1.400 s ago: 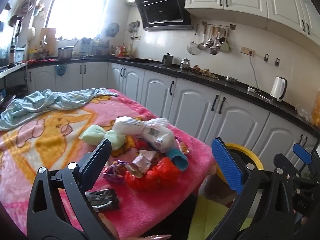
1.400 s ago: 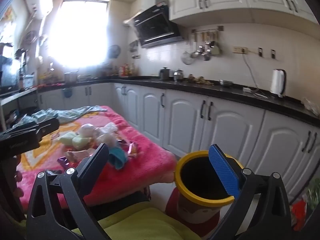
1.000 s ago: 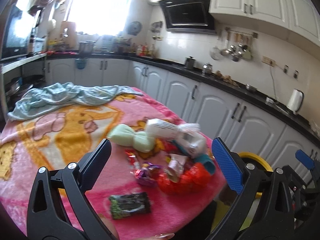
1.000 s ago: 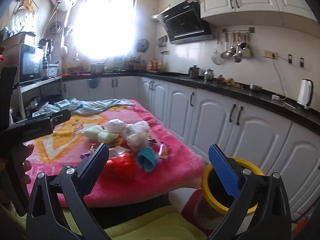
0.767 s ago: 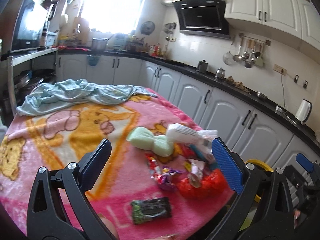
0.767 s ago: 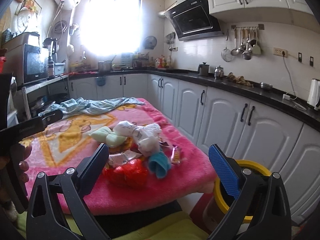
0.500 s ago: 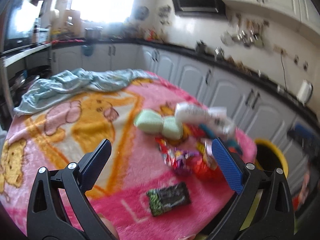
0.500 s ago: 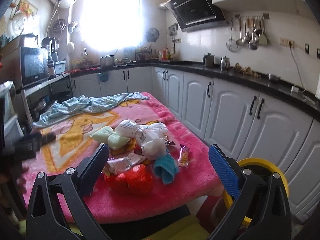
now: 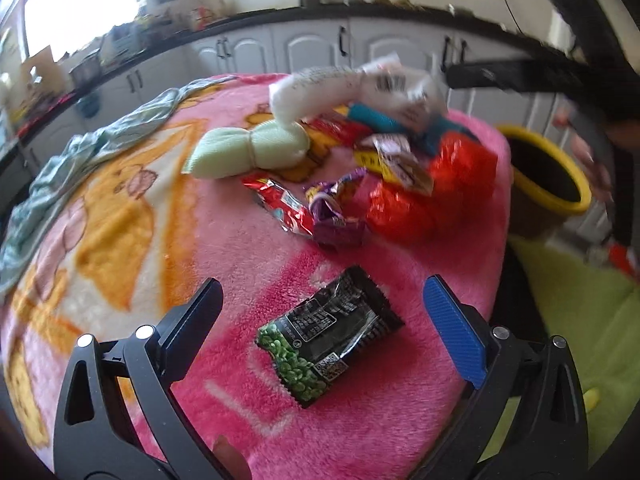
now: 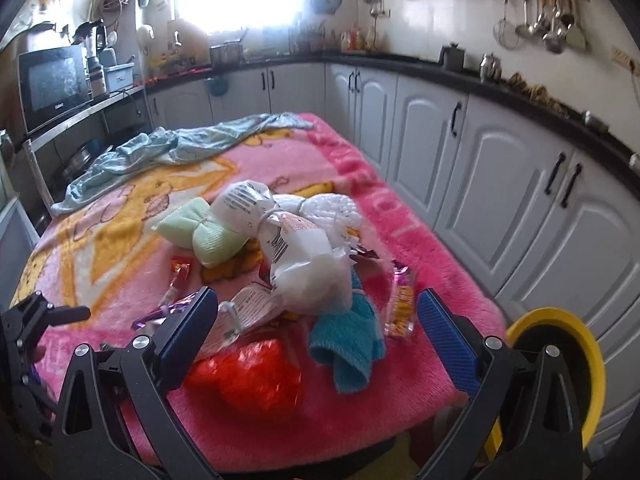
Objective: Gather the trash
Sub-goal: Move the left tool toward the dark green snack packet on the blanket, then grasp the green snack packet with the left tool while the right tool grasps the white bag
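A kitchen table is covered by a pink blanket, with wrappers heaped near its right edge beside a yellow bin. The left gripper is held wide open and empty over a black packet at the near edge. The right gripper is likewise spread empty above the heap.

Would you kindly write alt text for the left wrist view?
Open left tongs hover over a black snack wrapper on a pink blanket. Beyond lie a red bag, more wrappers, rolled cloths and a yellow-rimmed bin off the table's edge.
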A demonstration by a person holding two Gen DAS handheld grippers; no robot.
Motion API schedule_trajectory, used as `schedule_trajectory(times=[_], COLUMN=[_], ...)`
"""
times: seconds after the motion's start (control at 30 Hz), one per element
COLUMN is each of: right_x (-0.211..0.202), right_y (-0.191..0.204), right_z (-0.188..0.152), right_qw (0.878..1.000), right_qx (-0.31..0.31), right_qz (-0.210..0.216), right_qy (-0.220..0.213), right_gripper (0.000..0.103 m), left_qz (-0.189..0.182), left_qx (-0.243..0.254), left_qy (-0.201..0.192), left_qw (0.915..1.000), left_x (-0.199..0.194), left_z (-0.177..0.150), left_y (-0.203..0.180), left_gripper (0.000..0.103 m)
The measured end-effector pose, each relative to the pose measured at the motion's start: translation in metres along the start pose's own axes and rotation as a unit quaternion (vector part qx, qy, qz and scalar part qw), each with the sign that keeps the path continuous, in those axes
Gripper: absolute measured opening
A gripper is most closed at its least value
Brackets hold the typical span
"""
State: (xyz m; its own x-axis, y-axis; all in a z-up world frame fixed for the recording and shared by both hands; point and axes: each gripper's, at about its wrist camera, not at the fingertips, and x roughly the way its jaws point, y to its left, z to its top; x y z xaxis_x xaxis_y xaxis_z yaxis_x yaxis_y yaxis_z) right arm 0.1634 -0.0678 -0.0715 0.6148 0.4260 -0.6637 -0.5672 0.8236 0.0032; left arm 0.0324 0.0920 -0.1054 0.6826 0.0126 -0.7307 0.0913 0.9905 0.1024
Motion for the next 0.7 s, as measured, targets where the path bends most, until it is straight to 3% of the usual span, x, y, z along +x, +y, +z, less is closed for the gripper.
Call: schedule_trajectory(times=[0.1, 0.17, 0.23, 0.37, 0.4, 0.6, 0.63, 0.67, 0.7], right_x=[0.022, 0.031, 0.036, 0.044, 0.044, 0.034, 0.032, 0.029, 0.024], right_y=[-0.008, -0.011, -0.012, -0.012, -0.011, -0.007, -0.005, -0.004, -0.002], right_z=[0.005, 0.008, 0.011, 0.012, 0.011, 0.01, 0.011, 0.011, 0.011], right_qw=[1.0, 1.0, 1.0, 0.999, 0.999, 0.998, 0.998, 0.998, 0.998], right_qx=[0.006, 0.014, 0.013, 0.008, 0.005, 0.0, -0.001, -0.001, -0.002], right_qz=[0.002, 0.001, 0.005, 0.025, 0.032, 0.047, 0.049, 0.051, 0.056], right_qy=[0.022, 0.024, 0.025, 0.04, 0.042, 0.032, 0.029, 0.025, 0.02], right_gripper=[0.096, 0.096, 0.084, 0.063, 0.054, 0.042, 0.041, 0.04, 0.039], left_qz=[-0.008, -0.022, -0.031, -0.05, -0.05, -0.068, -0.067, -0.061, -0.061], left_qx=[0.018, 0.018, 0.015, 0.0, -0.004, -0.031, -0.032, -0.033, -0.038], left_qy=[0.008, 0.017, 0.027, 0.029, 0.03, 0.03, 0.029, 0.026, 0.022], left_qw=[0.9998, 0.9995, 0.9991, 0.9983, 0.9983, 0.9968, 0.9968, 0.9973, 0.9972], left_x=[0.009, 0.015, 0.021, 0.028, 0.028, 0.028, 0.028, 0.027, 0.024], left_z=[-0.002, -0.003, -0.005, -0.009, -0.01, -0.011, -0.01, -0.01, -0.011], left_y=[0.001, 0.005, 0.009, 0.015, 0.017, 0.028, 0.027, 0.027, 0.029], left_gripper=[0.09, 0.081, 0.067, 0.063, 0.058, 0.05, 0.041, 0.023, 0.02])
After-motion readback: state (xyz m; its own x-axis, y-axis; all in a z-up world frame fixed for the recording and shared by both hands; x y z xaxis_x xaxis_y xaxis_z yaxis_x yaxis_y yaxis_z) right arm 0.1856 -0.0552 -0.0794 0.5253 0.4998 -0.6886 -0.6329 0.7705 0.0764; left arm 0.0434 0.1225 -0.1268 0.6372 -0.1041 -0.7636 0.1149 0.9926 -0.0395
